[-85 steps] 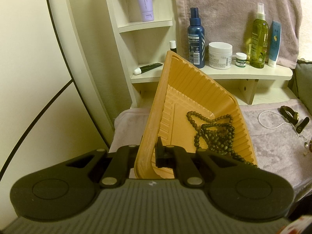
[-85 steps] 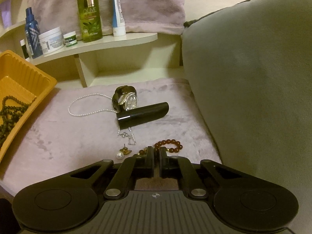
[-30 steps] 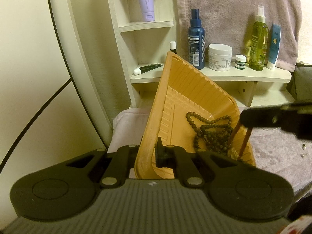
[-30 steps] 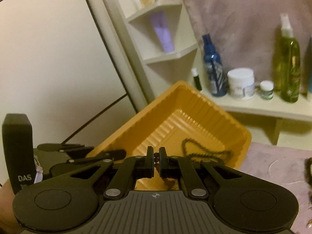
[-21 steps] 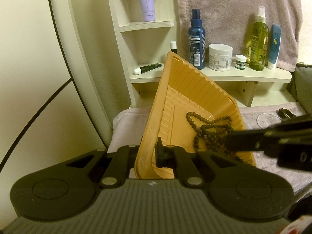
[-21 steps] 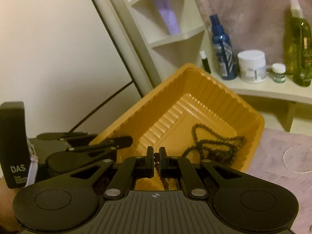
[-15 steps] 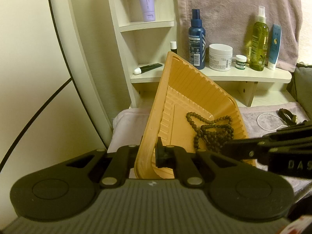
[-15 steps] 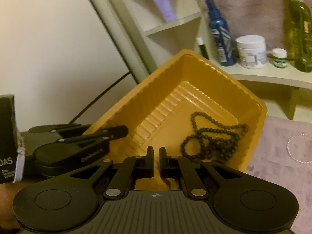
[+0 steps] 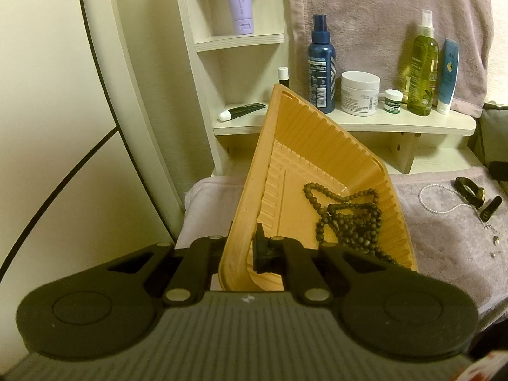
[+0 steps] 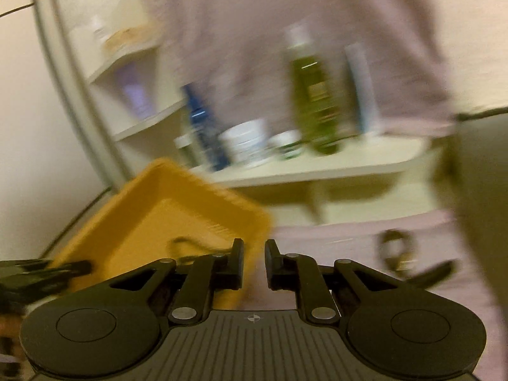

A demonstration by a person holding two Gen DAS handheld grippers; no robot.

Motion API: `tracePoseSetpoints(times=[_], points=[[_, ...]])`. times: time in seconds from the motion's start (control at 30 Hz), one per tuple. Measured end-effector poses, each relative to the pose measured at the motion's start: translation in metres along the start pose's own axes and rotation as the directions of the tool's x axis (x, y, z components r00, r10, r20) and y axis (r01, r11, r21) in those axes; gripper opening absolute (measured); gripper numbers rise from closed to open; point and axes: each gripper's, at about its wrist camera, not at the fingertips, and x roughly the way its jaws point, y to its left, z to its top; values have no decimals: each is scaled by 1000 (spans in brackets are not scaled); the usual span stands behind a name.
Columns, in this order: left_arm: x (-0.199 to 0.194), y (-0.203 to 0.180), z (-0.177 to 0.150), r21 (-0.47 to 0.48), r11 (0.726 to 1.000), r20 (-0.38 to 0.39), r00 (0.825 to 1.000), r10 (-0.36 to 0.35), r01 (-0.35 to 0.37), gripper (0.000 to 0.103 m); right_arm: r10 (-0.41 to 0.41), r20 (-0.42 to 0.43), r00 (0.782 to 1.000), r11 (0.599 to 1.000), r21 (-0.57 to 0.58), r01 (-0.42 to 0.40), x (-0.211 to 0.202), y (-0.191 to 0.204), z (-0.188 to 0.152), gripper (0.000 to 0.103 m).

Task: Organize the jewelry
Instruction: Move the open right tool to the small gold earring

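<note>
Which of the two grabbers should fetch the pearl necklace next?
The right hand-held gripper: it holds nothing and its jaws are opening over the cloth. The left hand-held gripper is clamped on the orange tray, away from the pearl necklace.

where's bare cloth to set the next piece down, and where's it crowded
Bare cloth lies between the tray and the pearl strand, running toward the camera. Inside the tray, the floor left of the dark beads is free. Crowded: the far right, where the strand, watch and black tube cluster, and the bottle shelf.
</note>
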Motion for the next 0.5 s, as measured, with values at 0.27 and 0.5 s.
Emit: tracePoseSetpoints(times=[0.27, 0.5], points=[[0, 0, 0, 1, 1000, 1, 1000, 1, -1, 6, -231, 34, 972, 972, 56, 229, -38, -64, -14, 31], [0, 0, 0, 0, 1000, 1, 1000, 0, 0, 6, -280, -33, 959, 960, 11, 280, -37, -73, -45, 32]])
